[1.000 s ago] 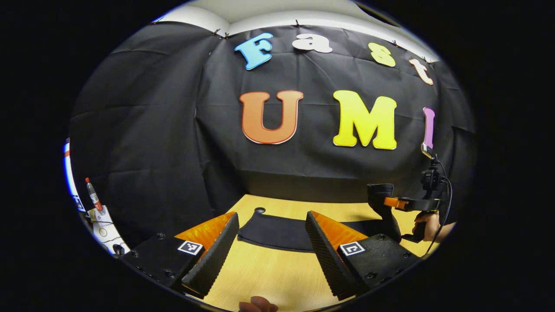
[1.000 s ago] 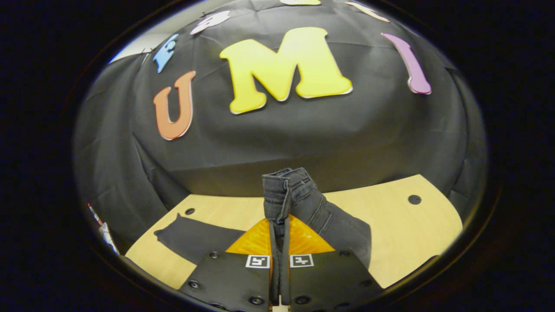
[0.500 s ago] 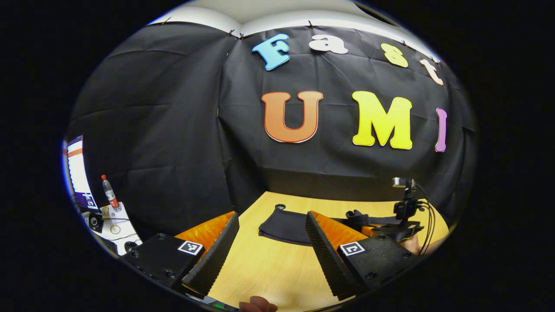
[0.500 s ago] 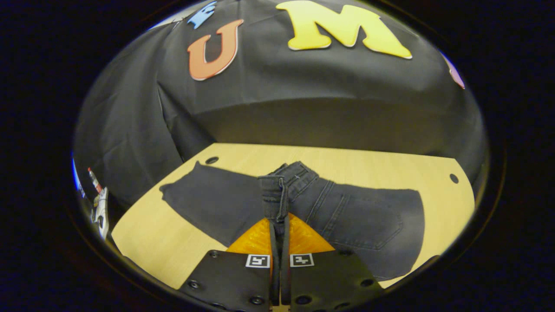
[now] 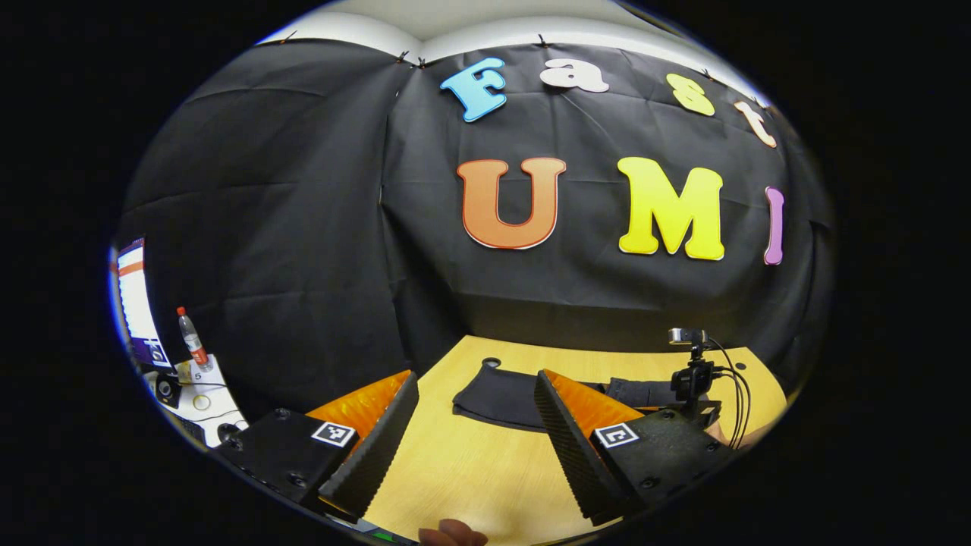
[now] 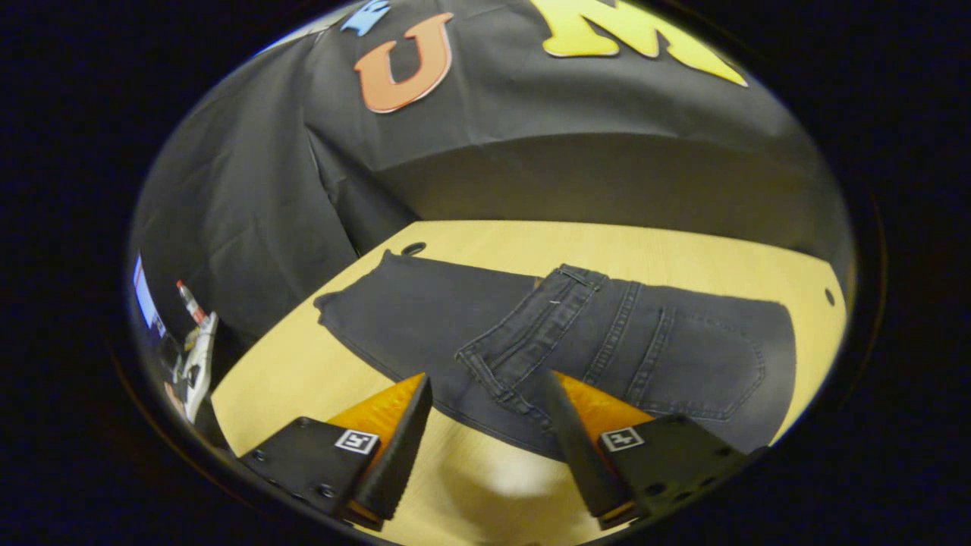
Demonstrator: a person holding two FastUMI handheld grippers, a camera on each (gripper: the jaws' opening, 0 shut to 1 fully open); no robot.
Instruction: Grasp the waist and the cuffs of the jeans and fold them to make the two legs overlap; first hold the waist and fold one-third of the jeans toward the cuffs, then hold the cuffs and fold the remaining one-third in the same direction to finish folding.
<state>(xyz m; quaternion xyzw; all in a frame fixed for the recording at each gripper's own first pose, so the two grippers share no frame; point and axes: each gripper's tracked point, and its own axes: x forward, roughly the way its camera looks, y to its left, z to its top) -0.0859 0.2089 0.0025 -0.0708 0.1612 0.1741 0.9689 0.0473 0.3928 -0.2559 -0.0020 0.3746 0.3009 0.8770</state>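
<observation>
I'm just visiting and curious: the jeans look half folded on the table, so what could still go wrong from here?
The waist lies slanted across the jeans, so the finished fold may come out crooked. The right gripper sits open, jaws close over the waistband; moving off, it could snag the cloth. The cuff end lies near a table hole, where a finger might catch.

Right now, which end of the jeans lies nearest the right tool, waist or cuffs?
The waist: folded over the legs, it lies just beyond the open right tool. The cuffs lie farther left.
</observation>
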